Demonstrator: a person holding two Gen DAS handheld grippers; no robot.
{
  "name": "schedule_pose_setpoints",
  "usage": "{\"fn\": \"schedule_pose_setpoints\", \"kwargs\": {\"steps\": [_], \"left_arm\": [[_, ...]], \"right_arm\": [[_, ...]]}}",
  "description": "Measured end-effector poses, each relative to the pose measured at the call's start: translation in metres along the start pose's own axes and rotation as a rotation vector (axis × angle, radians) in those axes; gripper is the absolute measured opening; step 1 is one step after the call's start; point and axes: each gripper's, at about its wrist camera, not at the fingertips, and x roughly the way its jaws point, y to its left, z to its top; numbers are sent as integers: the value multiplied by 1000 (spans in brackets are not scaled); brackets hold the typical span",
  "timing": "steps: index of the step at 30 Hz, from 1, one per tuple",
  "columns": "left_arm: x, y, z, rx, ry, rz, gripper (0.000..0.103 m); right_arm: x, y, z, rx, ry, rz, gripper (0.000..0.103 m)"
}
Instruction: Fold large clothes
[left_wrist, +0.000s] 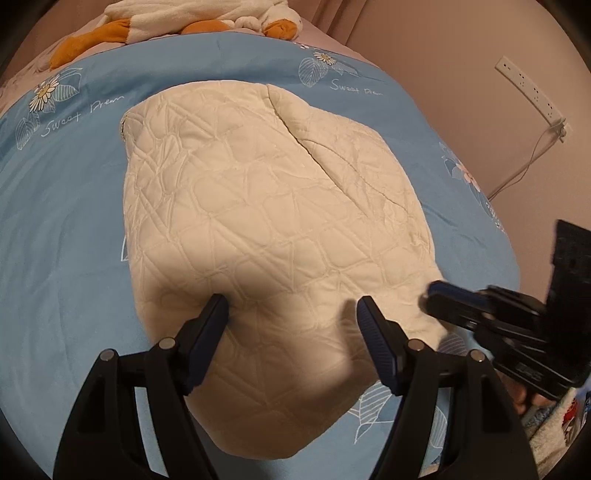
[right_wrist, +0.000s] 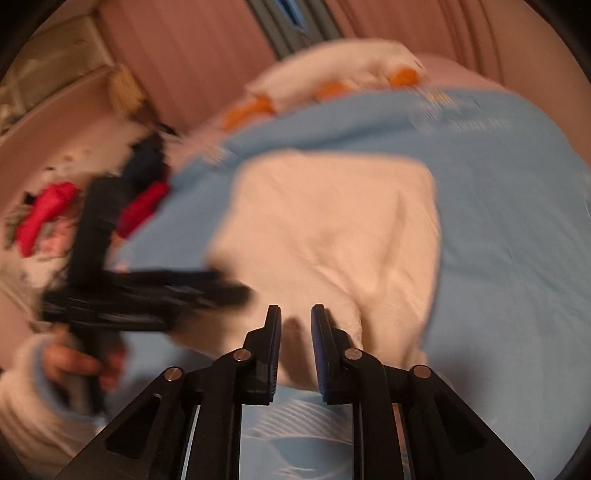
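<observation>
A cream quilted garment (left_wrist: 266, 221) lies folded into a compact shape on the blue bed cover (left_wrist: 66, 229). My left gripper (left_wrist: 291, 306) is open and empty, hovering over the garment's near part. My right gripper (right_wrist: 295, 314) hovers at the garment's near edge (right_wrist: 332, 236), its fingers a narrow gap apart with nothing between them. The right gripper also shows in the left wrist view (left_wrist: 480, 310) at the garment's right edge. The left gripper shows blurred in the right wrist view (right_wrist: 147, 291). The right wrist view is motion-blurred.
A white and orange plush toy (left_wrist: 192, 18) lies at the head of the bed. A power strip (left_wrist: 532, 88) with a cable hangs on the wall to the right. Red and dark clothes (right_wrist: 48, 210) lie left of the bed.
</observation>
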Motion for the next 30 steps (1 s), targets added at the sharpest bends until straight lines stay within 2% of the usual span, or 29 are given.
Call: {"fn": "schedule_pose_setpoints", "kwargs": {"steps": [2, 3, 6, 9, 11, 15, 19, 23, 30], "left_arm": [[2, -3, -2, 17, -1, 13, 72], [3, -4, -2, 27, -4, 18, 72], [0, -2, -2, 25, -10, 9, 72], [-19, 13, -2, -57, -32, -85, 72], [-37, 21, -5, -88, -65, -107, 72], [-72, 25, -18, -84, -131, -176, 72], [-69, 11, -31, -53, -102, -216, 72], [-41, 8, -43, -58, -40, -204, 71], [-34, 5, -46, -36, -50, -170, 71]], "right_arm": [[11, -15, -5, 27, 23, -5, 1], [15, -20, -5, 34, 21, 4, 0], [23, -28, -5, 62, 17, 33, 0], [17, -27, -6, 56, 9, 36, 0], [12, -27, -8, 57, 9, 39, 0], [13, -21, -14, 74, -3, 48, 0], [15, -23, -17, 107, -14, 64, 0], [15, -25, -16, 126, -14, 77, 0], [17, -27, -17, 127, -7, 86, 0]]}}
